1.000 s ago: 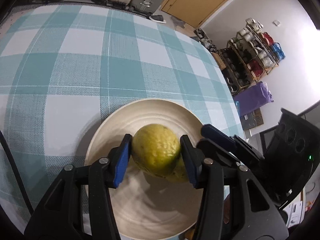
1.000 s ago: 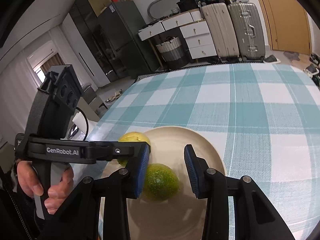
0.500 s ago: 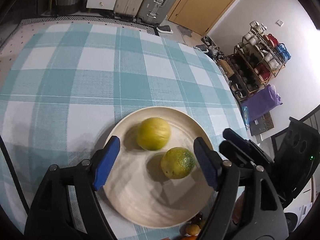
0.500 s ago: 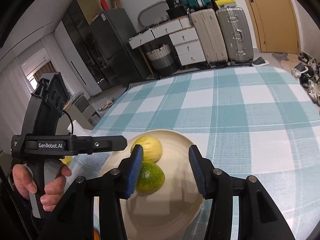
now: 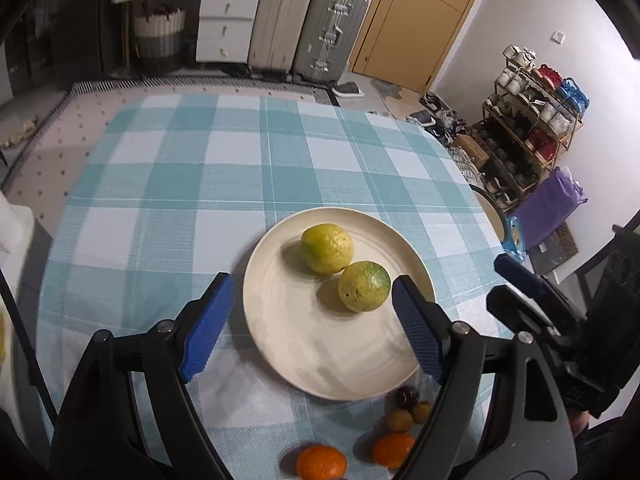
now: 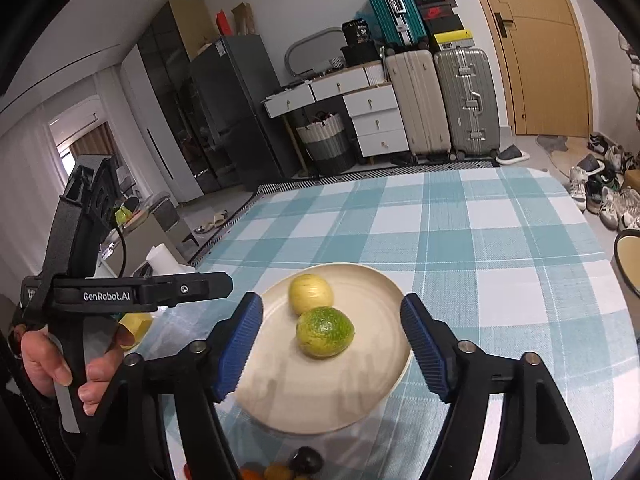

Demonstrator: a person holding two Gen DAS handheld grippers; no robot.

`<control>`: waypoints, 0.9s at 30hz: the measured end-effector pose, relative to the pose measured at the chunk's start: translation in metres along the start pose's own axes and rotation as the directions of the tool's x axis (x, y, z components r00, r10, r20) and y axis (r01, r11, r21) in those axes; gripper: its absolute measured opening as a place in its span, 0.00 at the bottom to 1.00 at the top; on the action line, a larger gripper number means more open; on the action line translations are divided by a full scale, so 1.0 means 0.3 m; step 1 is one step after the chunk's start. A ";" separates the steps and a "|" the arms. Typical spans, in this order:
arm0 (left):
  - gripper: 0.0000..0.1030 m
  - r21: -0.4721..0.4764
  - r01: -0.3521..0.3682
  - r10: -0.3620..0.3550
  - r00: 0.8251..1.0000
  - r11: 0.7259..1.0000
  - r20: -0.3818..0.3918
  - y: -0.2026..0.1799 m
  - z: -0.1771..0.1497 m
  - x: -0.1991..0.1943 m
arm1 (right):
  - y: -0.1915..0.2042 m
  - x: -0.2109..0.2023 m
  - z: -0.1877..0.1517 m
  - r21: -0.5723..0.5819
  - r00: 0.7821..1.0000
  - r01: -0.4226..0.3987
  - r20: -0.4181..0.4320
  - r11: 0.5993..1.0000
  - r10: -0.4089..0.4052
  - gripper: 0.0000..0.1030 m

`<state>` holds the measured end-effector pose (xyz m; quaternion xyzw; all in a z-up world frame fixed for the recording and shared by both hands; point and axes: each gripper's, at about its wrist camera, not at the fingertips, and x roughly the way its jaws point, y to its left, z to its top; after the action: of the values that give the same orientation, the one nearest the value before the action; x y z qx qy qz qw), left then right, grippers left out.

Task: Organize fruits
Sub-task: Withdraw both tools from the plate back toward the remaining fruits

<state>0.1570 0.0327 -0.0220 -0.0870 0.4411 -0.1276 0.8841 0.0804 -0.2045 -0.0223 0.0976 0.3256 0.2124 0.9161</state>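
Fruit on plate: a yellow citrus (image 5: 327, 249) and a greener citrus (image 5: 364, 286) lie touching each other on the cream plate (image 5: 280, 340), centre of the left wrist view; in the right wrist view the greener citrus (image 6: 325, 332) sits nearer the camera.
Fruit off plate: two oranges (image 5: 321, 462) and a few small dark and tan fruits (image 5: 407, 398) lie on the checked cloth just below the plate, bottom centre.
Left gripper (image 5: 312, 324): jaws wide apart, holding nothing, hanging above the plate's lower half.
Right gripper (image 6: 332, 348): jaws spread, empty, straddling the greener citrus from above without touching it.
Worktop (image 5: 180, 184): teal-and-white check; most of it bare.
Risk: the round fruits could roll if nudged; a jaw tip coming down on the plate rim might tip it. The two grippers are near each other and could collide when reaching for the loose fruit.
Hard to see: the small fruits are partly cut off by the right jaw and frame edge; their kind is unclear. A yellow object (image 6: 134, 326) at lower left of the right wrist view is half hidden behind the hand.
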 end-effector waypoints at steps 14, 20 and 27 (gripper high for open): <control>0.79 0.031 -0.091 0.088 0.991 0.995 0.097 -0.060 -0.191 -0.188 | 0.088 -0.183 -0.064 -0.036 0.996 0.018 0.092 0.999 -0.014 0.88; 0.81 0.067 -0.117 0.109 0.988 0.991 0.114 -0.076 -0.277 -0.227 | 0.105 -0.247 -0.111 -0.039 0.993 0.015 0.114 0.999 -0.011 0.94; 0.86 0.063 -0.119 0.110 0.986 0.991 0.126 -0.065 -0.375 -0.269 | 0.153 -0.313 -0.196 -0.084 0.991 0.008 0.135 0.996 0.003 1.00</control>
<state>0.0171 0.0340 -0.0228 -0.0382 0.3854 -0.0862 0.9179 -0.0375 -0.2038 -0.0008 0.0726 0.2539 0.2178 0.9396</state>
